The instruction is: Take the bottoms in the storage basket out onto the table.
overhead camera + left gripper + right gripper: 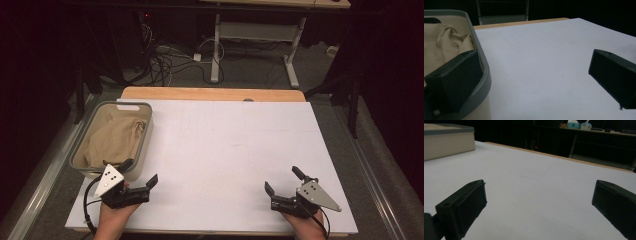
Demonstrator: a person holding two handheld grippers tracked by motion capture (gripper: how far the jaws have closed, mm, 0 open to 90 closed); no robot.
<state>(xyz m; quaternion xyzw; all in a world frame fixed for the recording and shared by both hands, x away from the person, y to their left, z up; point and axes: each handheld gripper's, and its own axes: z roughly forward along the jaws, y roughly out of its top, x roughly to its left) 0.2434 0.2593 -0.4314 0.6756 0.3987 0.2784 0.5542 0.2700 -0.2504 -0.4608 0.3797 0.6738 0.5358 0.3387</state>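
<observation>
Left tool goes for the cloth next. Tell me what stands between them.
Only the bin's near rim. The cloth lies down inside the bin, and the left tool, jaws open and empty, sits at that rim's near corner, one jaw over it. Nothing covers the cloth from above.

Grey basket [146,135] holds tan cloth [112,140]; white table [230,150], black claws.
</observation>
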